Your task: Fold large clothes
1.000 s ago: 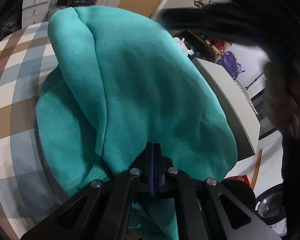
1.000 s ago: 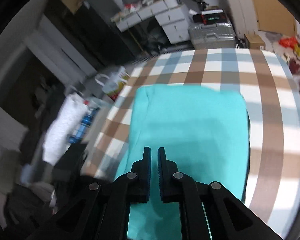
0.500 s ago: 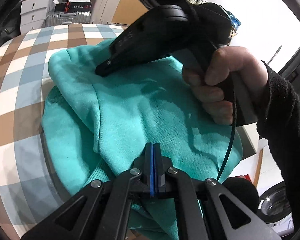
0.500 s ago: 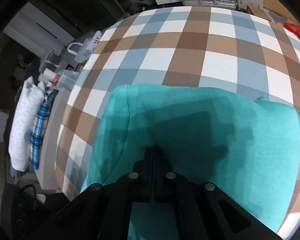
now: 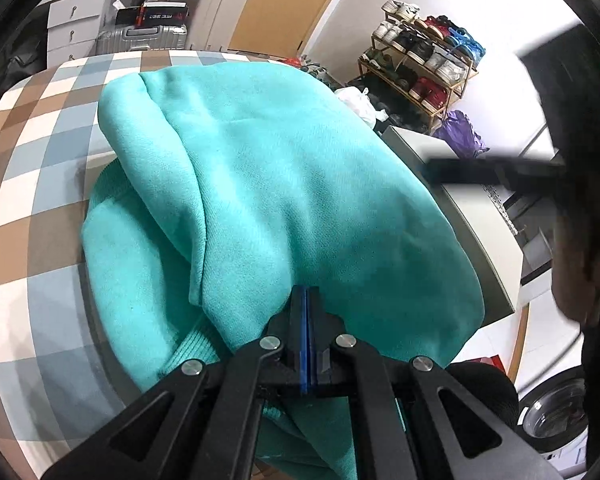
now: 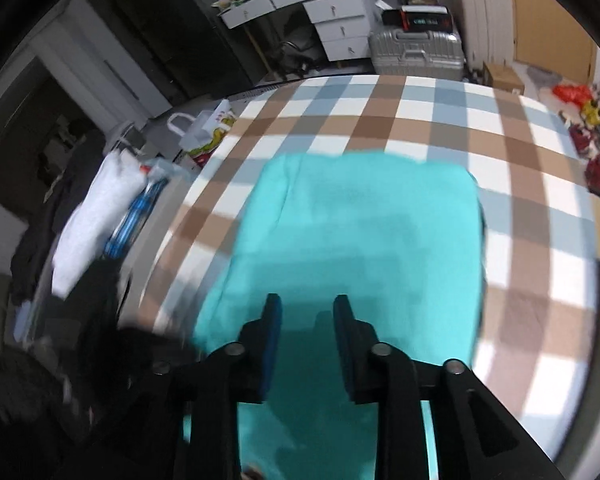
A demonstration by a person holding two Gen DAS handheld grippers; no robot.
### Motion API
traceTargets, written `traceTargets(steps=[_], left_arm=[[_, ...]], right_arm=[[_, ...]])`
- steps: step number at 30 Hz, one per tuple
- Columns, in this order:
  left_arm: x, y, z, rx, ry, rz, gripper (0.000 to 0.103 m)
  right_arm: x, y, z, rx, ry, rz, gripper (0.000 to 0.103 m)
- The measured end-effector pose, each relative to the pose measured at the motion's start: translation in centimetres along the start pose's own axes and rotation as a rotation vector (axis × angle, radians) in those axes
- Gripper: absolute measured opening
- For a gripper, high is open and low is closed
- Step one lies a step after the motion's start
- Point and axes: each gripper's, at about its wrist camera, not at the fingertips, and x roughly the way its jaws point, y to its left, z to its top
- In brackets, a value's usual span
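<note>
The right wrist view is smeared by motion, so the pile of clothes (image 6: 96, 220) at its left edge is hard to make out. In the left wrist view, the right tongs (image 5: 496, 170) show only as a dark blurred bar. The teal sweatshirt (image 5: 300, 200) runs under the left tongs (image 5: 307, 304) and off the bottom edge; whether fabric sits between their pads is hidden.

My right gripper (image 6: 307, 312), pressed shut against the teal fleece sweatshirt (image 6: 352, 240) half a second ago, now stands parted and lifted above it. It has left my left camera's centre; only a blur at the edge.
</note>
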Motion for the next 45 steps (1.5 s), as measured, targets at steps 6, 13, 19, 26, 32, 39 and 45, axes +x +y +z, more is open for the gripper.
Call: traceTargets(steps=[6, 13, 19, 26, 32, 39, 45], left_arm=[[-0.1, 0.3, 0.1, -0.051, 0.0, -0.009, 0.0], [-1.0, -3.8, -0.6, -0.008, 0.039, -0.009, 0.001], [1.2, -1.4, -2.1, -0.087, 0.064, 0.01, 0.0], [0.6, -2.0, -2.0, -0.039, 0.061, 0.052, 0.0], [0.6, -1.6, -1.4, -0.026, 0.11, 0.045, 0.0], [0.1, -0.3, 0.8, 0.042, 0.137, 0.226, 0.0], [-1.8, 0.9, 2.1, 0.015, 0.155, 0.32, 0.0]], right_arm=[[1.0, -1.6, -5.7, -0.005, -0.047, -0.14, 0.041], [1.5, -3.9, -6.0, 0.143, -0.128, -0.024, 0.042], [1.2, -6.3, -6.3, 0.255, -0.122, 0.183, 0.042], [-1.6, -8.6, -6.4, 0.244, -0.051, 0.31, 0.027], [1.6, -7.8, -7.7, 0.17, 0.142, 0.285, 0.026], [5.7, -8.3, -7.7, 0.309, 0.154, 0.433, 0.006], [6.5, -4.5, -7.2, 0.261, 0.049, 0.363, 0.005]])
